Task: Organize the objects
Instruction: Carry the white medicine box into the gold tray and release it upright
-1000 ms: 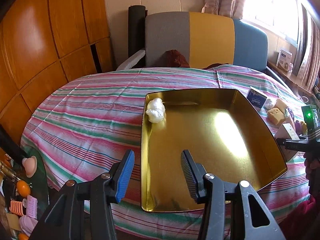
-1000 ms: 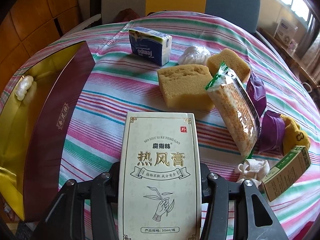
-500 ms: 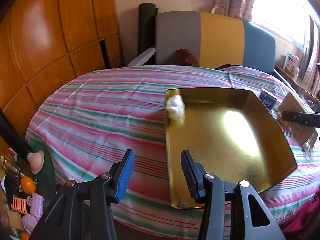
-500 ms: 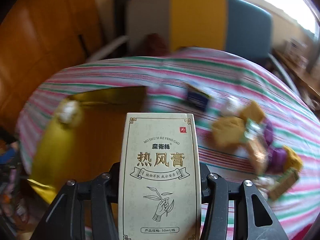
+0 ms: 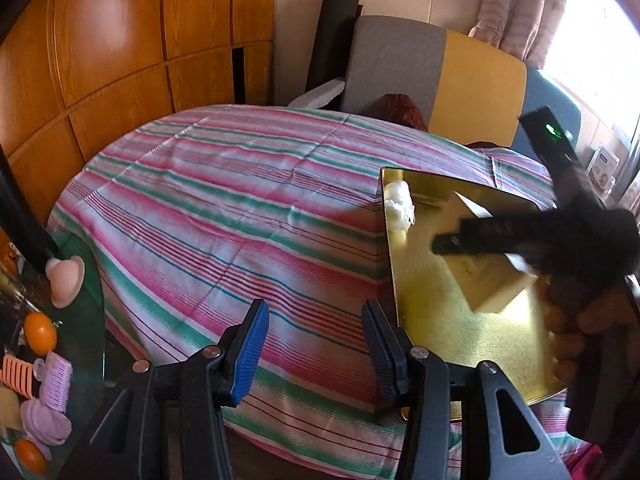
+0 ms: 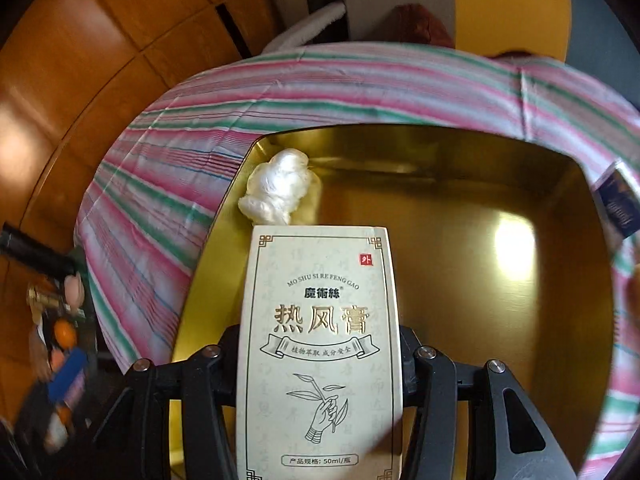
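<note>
Over gold tray | right gripper clamps cream box | left gripper parted (empty)

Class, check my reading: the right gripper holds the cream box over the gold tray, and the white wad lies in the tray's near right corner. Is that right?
Not quite. The white wad lies in the far left corner of the gold tray, as the right wrist view shows. The rest stands: the right gripper holds the cream box over the tray.
</note>
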Tool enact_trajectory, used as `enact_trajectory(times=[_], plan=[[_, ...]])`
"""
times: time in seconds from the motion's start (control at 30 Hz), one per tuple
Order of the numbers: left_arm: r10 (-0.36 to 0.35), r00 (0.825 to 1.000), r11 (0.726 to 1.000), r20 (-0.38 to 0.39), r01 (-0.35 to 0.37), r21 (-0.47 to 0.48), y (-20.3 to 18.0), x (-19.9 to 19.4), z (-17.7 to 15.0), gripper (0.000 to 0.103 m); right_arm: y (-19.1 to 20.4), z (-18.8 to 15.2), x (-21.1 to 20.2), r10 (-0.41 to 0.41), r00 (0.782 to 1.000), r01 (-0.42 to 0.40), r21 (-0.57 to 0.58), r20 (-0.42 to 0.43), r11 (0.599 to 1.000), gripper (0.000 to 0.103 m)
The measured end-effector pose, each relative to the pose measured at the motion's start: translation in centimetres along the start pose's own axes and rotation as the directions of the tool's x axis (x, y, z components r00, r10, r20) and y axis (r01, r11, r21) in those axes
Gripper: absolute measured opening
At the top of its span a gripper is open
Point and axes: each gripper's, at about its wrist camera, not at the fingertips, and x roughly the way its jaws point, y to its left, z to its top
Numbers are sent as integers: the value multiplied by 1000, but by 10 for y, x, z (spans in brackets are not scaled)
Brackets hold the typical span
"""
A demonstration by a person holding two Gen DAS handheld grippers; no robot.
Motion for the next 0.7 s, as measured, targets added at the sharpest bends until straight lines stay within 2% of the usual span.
enact_trajectory(times=[0.1, 0.17, 0.2, 0.43, 0.57, 0.7], plan=[[-9, 1000, 1000, -15, 9, -3, 1, 4, -1, 48, 7, 6, 13, 61, 998, -59, 72, -20, 996, 55], [-13, 1000, 1000, -19, 13, 0, -1, 5, -3, 48, 8, 8, 18, 156, 987, -151, 131, -28, 980, 64], [-15, 1000, 1000, -20, 15, 3, -2, 5, -3, 48, 8, 8, 19, 185, 982, -179, 152, -27, 972, 65], [-14, 1000, 1000, -7, 15, 25, -9, -1, -5, 48, 0, -2, 11, 242, 970, -238, 174, -2, 956, 68], [-8, 1000, 999, 9, 8, 40, -13, -4, -3, 48, -9, -10, -8, 227, 973, -230, 147, 32, 962, 73], [-3, 1000, 998, 26, 1, 65, -20, -11, -4, 48, -16, -23, -34, 137, 987, -141, 49, 86, 989, 80]])
